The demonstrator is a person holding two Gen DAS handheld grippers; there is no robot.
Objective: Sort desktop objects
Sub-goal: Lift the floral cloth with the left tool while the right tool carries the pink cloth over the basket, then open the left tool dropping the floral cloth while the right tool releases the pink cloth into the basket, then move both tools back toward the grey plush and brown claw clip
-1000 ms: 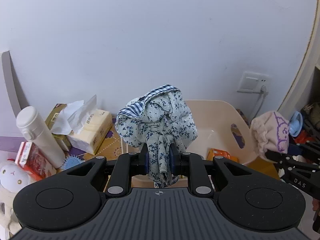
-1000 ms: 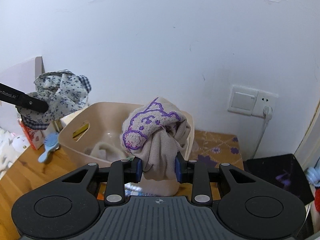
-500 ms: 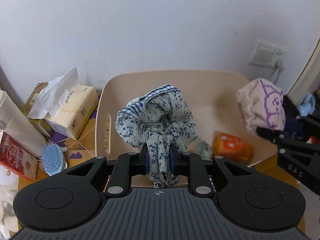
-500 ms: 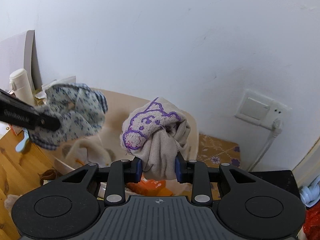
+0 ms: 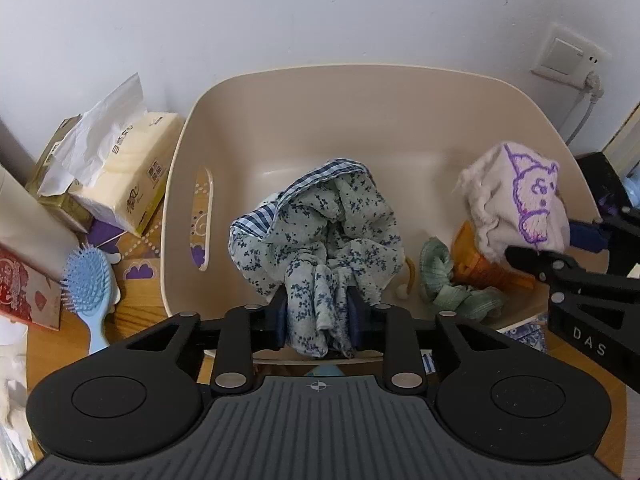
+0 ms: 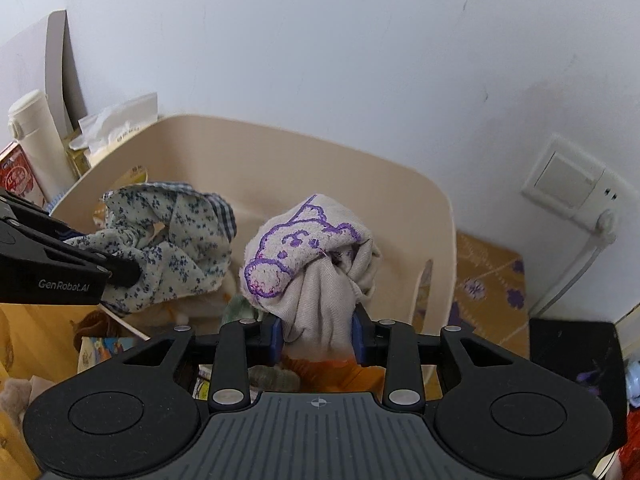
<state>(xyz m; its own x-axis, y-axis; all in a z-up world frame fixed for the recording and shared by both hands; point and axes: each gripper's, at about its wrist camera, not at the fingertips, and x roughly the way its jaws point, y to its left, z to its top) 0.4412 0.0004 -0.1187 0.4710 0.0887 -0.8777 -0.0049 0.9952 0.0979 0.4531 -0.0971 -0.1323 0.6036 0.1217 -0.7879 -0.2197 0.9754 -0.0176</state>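
Observation:
A beige plastic basket stands against the wall. My left gripper hangs over its middle with a blue floral cloth bunched between its pads; the jaws are opening while the pads still touch the cloth. My right gripper hovers over the basket's right side with a beige cloth bearing a purple bear drawing between its pads, and its jaws are easing apart too. Each wrist view shows the other gripper: the right gripper with the beige cloth, and the left gripper with the floral cloth.
Inside the basket lie a green cloth and an orange packet. Left of it sit a tissue pack, a blue hairbrush, a red box and a white bottle. A wall socket with a cable is at the right.
Both grippers have come down and tilted over the basket, which now fills the views. The left pads stand visibly wider around the floral cloth; the right pads only slightly wider.

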